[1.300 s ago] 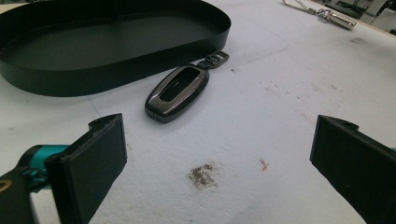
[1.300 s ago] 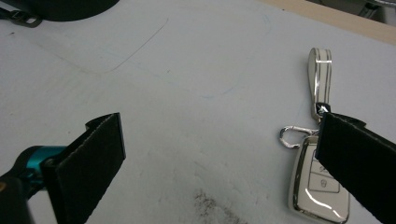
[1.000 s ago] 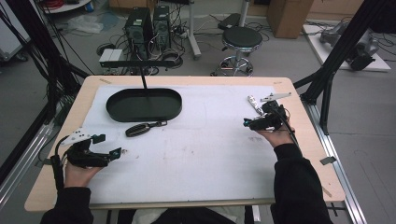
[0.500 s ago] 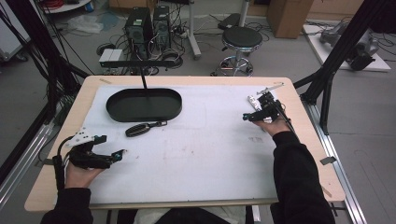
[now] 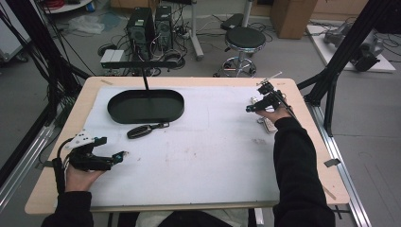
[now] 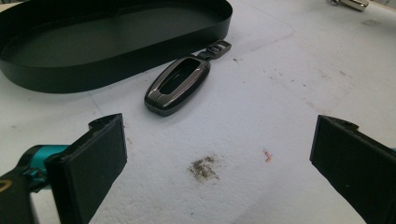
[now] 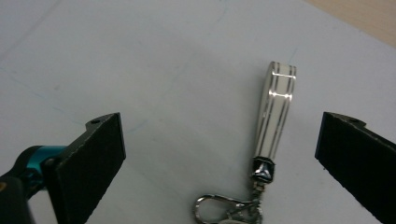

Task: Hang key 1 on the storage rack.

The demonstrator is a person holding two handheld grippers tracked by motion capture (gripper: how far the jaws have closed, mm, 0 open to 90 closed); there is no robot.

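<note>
Right gripper point(image 5: 250, 108) has swung over the keychain point(image 7: 275, 112) near the table's point(image 5: 302, 156) right edge, jaws spread like the left's point(image 5: 122, 154); I'd straddle its strap squarely before closing.

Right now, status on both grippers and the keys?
Left gripper open, short of key fob. Right gripper open over silver keychain. Nothing in the way.

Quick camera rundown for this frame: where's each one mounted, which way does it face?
High view: fixed above the person's side, facing forward and down on the table; both forearms, left gripper, right gripper.
Left gripper view: rides the left gripper, looks past its open jaws at the key fob and black tray.
Right gripper view: looks down between open jaws at the keychain strap.
Shared: fob and tray, high and left gripper views.
</note>
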